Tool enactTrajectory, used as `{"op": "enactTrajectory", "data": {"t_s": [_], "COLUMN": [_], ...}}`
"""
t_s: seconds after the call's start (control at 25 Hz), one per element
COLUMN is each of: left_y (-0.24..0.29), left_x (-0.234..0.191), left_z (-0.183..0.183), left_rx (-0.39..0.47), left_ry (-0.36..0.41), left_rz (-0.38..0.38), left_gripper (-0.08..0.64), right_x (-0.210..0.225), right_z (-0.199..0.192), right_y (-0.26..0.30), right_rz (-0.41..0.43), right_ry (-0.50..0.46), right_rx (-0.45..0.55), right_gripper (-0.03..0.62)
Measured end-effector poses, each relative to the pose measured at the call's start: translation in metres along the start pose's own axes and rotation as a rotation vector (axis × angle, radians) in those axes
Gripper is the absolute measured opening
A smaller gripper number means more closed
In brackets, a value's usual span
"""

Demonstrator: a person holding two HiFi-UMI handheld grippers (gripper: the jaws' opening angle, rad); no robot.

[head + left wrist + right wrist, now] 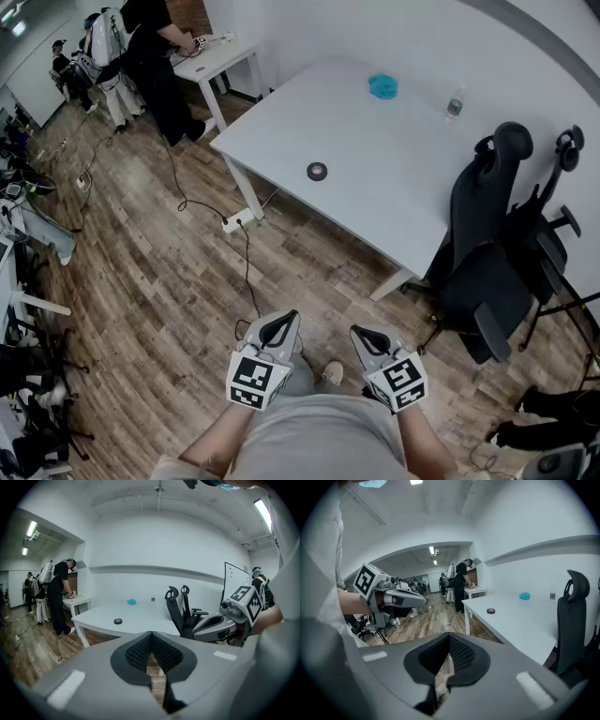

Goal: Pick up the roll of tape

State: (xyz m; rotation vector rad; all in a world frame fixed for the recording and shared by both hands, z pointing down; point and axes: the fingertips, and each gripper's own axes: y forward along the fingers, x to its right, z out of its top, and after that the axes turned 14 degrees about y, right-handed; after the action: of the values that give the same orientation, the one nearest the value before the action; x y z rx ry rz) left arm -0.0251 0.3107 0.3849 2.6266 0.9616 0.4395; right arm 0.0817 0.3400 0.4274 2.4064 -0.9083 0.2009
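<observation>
The left gripper [279, 324] and the right gripper [367, 337] are found clenched on nothing, held above the floor [159, 281], while the roll of tape [317, 171] is seen lying on the white table [398, 178], well apart.

Dark tape roll [317, 171] flat on table [394, 178]
</observation>
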Motion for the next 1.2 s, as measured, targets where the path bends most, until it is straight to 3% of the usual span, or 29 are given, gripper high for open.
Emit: {"op": "enactTrajectory", "data": {"t_s": [0.2,0.52,0.84,1.2], "left_y": [-0.028,-0.046,-0.057,-0.058], "left_x": [0.016,0.033,0.014,-0.013], "left_z": [-0.004,-0.011,-0.015,-0.022], "left_rx": [0.003,0.013,0.006,0.027], "left_ry": [-0.024,-0.038,-0.015,-0.017], "left_rz": [0.023,-0.001,-0.012,-0.014], "left_gripper": [0.015,0.015,0.015,0.015], "right_x": [-0.026,-0.052,-0.064,-0.075], "right_z": [-0.01,-0.017,-0.01,0.004], "right_y": [-0.017,-0.015,0.003,0.02], "right_rz": [-0.008,-0.013,-0.028,-0.035], "right_ry": [0.02,0.012,-0.005,0.039], "right_rx": [0.007,0.005,0.004,0.041], "right_gripper": [0.005,0.005,0.006,0.008]}}
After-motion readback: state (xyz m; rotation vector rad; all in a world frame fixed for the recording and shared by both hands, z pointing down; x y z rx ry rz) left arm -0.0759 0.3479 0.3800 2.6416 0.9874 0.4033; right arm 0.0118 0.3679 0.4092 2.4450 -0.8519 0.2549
